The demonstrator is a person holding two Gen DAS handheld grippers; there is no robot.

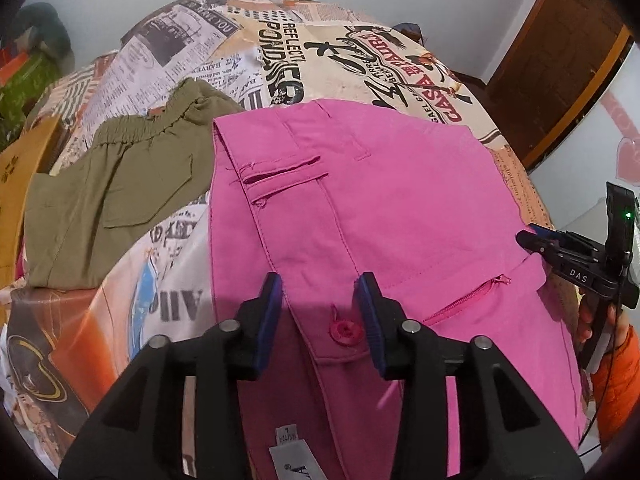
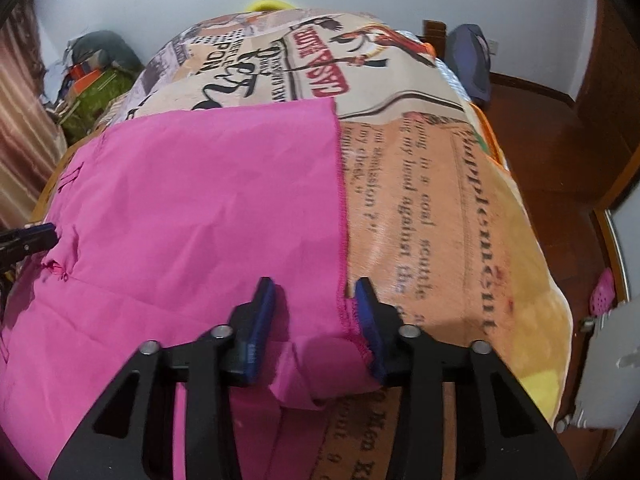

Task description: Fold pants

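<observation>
Bright pink cotton pants (image 1: 384, 184) lie spread flat across a bed covered in a newspaper-print blanket (image 1: 280, 48), just beside a folded olive-green pair of pants (image 1: 120, 184). The left gripper (image 1: 320, 308) hovers over the waistband – its blue-padded jaws partly open, straddling the pink button (image 1: 345, 331) without pinching anything. The right gripper (image 2: 316, 312) sits at the hem end, jaws likewise parted either side of the stitched edge, pads not pressing the cloth.
</observation>
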